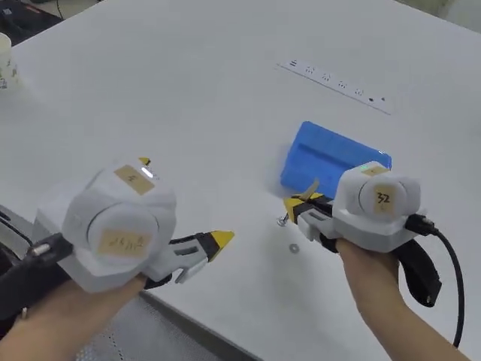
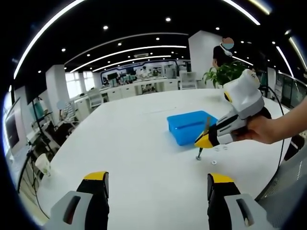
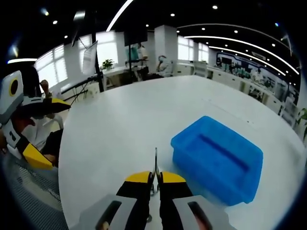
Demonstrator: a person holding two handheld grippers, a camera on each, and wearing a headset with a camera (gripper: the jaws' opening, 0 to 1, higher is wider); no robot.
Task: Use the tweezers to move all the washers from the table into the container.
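Observation:
My right gripper [image 1: 301,203] is shut on a pair of thin metal tweezers [image 3: 155,165], which stick out between its yellow tips. In the left gripper view the tweezers [image 2: 200,148] point down, their tip touching or just above the table. A small washer [image 1: 294,248] lies on the white table close to that tip, and it is also seen as the washer [image 2: 213,163]. The blue container [image 1: 334,162] sits just beyond the right gripper [image 3: 155,178]; its inside looks bare [image 3: 223,153]. My left gripper [image 1: 183,200] stands open with nothing in it, left of the washer [image 2: 158,178].
A white power strip [image 1: 334,85] lies on the table [image 1: 188,90] behind the container. A paper cup [image 1: 6,60] stands at the far left edge. The table's near edge runs just below both grippers.

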